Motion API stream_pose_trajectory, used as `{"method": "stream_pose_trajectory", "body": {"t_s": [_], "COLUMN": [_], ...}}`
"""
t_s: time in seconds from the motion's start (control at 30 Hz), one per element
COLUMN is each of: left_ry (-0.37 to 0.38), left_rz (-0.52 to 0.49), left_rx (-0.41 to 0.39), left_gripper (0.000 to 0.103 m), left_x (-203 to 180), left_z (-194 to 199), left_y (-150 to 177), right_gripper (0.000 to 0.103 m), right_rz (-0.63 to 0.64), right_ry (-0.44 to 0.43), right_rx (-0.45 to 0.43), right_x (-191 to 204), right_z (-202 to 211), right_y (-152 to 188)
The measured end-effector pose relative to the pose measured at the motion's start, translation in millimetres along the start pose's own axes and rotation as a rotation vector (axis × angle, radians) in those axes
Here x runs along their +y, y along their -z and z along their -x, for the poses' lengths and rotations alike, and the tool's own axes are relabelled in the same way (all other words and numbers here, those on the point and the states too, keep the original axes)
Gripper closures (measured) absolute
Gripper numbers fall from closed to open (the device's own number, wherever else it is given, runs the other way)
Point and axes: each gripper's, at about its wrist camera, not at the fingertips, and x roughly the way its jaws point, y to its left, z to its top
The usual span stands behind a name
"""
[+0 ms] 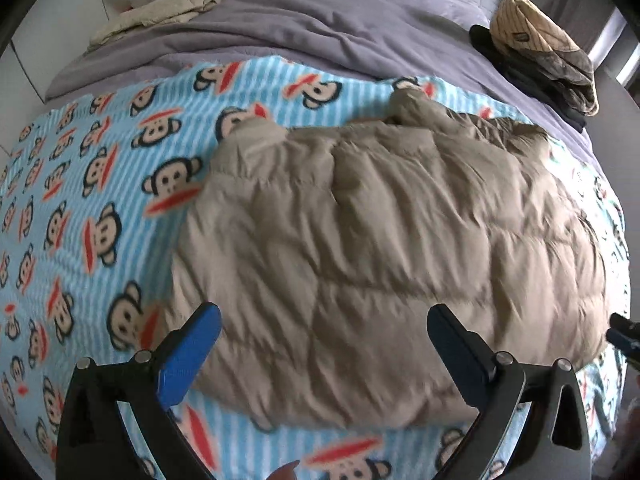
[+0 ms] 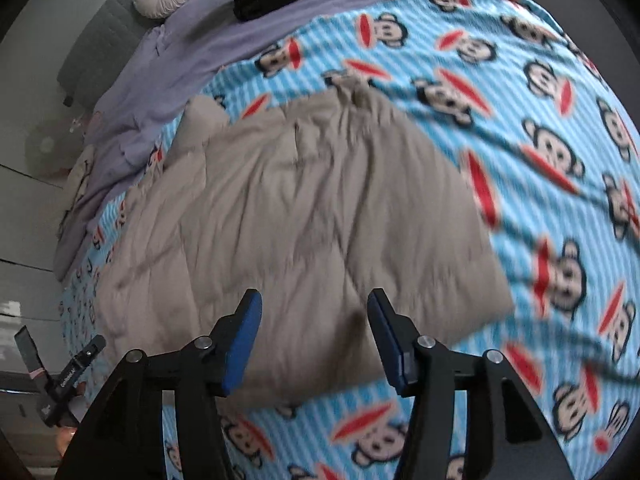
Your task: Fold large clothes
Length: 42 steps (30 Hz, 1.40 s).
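My left gripper [image 1: 324, 340] and right gripper [image 2: 314, 330] both released, hovering over near hem of tan puffer jacket [image 1: 380, 248]. Jacket lies on monkey-print blanket [image 1: 100, 184] on bed, looks partly folded; further folds judged outstanding.

The folded tan quilted puffer jacket [image 1: 380, 248] lies on the blue striped monkey-print fleece blanket [image 1: 100, 208], which is spread over the bed's purple duvet [image 1: 320, 20]. My left gripper [image 1: 324, 344] and right gripper [image 2: 314, 328] hover over its near edge. Behind it, far right, sits a stack of folded clothes [image 1: 548, 56]; far left, a cream crumpled garment [image 1: 160, 12].
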Motion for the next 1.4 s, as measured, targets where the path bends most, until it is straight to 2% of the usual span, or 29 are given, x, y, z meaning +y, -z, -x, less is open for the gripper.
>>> {"method": "stream_pose_trajectory", "body": {"t_s": [0.17, 0.3, 0.43, 0.47, 0.5, 0.7, 0.87, 0.93, 1.03, 1.2, 1.3, 1.4], "left_ry": [0.049, -0.022, -0.038, -0.038, -0.037, -0.029, -0.012, 0.001, 0.083, 0.34, 0.439, 0.487], "left_rz": [0.078, 0.04, 0.035, 0.038, 0.041, 0.063, 0.078, 0.085, 0.129, 0.346, 0.448, 0.5], "left_rx": [0.068, 0.102, 0.116, 0.116, 0.117, 0.134, 0.159, 0.167, 0.177, 0.235, 0.254, 0.251], "left_gripper": [0.0, 0.0, 0.0, 0.0, 0.0, 0.0, 0.0, 0.0, 0.0, 0.0, 0.0, 0.0], "left_x": [8.4, 4.4, 1.6, 1.6, 1.5, 3.8, 7.0, 8.7, 16.2, 46.9, 61.8, 68.4], "left_z": [-3.0, -8.3, -8.0, -7.7, -7.1, -8.9, -13.4, -14.8, -16.8, -33.0, -42.8, -49.0], "left_y": [15.3, 27.7, 36.7, 38.1, 39.5, 43.8, 48.9, 50.5, 54.1, 65.9, 74.6, 79.2], "right_gripper": [0.036, 0.02, 0.017, 0.014, 0.0, 0.0, 0.0, 0.0, 0.0, 0.0, 0.0, 0.0], "right_rz": [-0.018, -0.038, -0.089, -0.104, -0.125, -0.2, -0.276, -0.294, -0.3, -0.295, -0.318, -0.356], "right_ry": [-0.024, -0.067, -0.119, -0.129, -0.142, -0.204, -0.279, -0.299, -0.318, -0.35, -0.378, -0.418], "right_rx": [0.03, 0.042, 0.097, 0.108, 0.116, 0.111, 0.198, 0.206, 0.205, 0.213, 0.219, 0.221], "right_x": [-3.1, -6.3, -15.1, -17.4, -20.5, -30.9, -38.1, -41.0, -40.6, -36.3, -37.2, -41.9], "right_z": [0.1, -3.5, -14.5, -16.3, -18.7, -26.8, -42.5, -45.3, -48.3, -52.9, -56.4, -61.5], "right_y": [21.6, 33.1, 43.1, 45.1, 47.8, 56.8, 63.8, 66.3, 66.0, 61.7, 62.3, 63.2]}}
